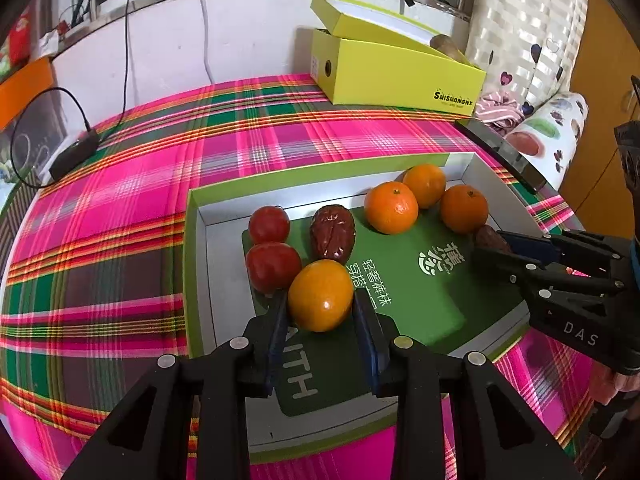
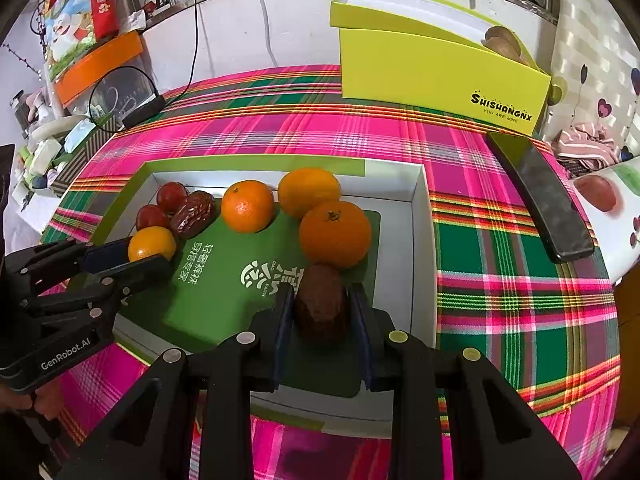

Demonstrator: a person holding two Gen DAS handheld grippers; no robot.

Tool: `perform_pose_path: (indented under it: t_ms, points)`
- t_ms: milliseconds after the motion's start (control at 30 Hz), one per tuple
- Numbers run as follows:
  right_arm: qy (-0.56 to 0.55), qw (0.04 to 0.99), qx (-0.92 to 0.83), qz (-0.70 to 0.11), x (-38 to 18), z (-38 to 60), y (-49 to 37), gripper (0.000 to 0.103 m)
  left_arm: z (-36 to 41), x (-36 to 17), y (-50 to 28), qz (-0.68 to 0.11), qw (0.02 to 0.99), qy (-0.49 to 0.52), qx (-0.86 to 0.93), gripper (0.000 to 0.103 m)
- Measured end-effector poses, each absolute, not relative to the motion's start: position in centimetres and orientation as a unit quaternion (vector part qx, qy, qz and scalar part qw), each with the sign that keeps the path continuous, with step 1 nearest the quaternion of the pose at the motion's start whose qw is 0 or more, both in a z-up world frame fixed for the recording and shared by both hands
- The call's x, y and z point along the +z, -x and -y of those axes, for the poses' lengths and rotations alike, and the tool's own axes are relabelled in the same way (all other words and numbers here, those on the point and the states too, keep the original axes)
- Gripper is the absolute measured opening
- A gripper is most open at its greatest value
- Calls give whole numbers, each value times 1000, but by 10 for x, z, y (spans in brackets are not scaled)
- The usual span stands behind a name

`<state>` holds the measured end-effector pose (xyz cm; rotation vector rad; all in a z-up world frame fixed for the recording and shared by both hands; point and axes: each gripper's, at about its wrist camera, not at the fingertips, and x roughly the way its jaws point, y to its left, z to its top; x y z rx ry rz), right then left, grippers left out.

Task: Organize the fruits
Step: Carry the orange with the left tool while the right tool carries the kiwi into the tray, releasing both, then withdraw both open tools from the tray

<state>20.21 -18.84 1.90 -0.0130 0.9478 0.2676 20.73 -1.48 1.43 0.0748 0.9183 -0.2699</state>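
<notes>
Your left gripper [image 1: 320, 300] clamps a yellow fruit [image 1: 320, 295]; your right gripper [image 2: 322, 304] clamps a brown date [image 2: 322, 302]. Both hang over the tray [image 2: 420, 220], whose green card [image 2: 224, 280] reads "FAITH". Behind, the yellow box [image 2: 440, 76] reads "SHISHANGNX, YOU ARE MINE".

Both tongs: matte black plastic frames w/ triangular cut-outs, round silver screw heads at the pivots, dark blue pads on the inner finger faces. Left tongs [image 1: 321, 322] carry white "GenRobot.AI" lettering on the side; right tongs [image 2: 322, 320] show white "DAS" — rest of the marking is cut off.
</notes>
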Motion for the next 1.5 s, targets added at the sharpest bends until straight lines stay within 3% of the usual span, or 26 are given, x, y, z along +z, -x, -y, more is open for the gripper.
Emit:
perform_pose_path:
  t_ms: [200,333,600,1500]
  points:
    - [3,881,139,-452,19,187,-202,30,16,14,-207,-441,887,-39,-129,43]
    - [8,883,144,-447,20,186,-198,45,15,16,-205,-435,891,-36,-127,43]
    - [5,890,144,-432,28,188,-188,49,10,30,-194,-421,898,-31,-121,43]
    - [-20,904,159,-398,60,196,-113,50,6,65,-123,-391,911,-16,-128,43]
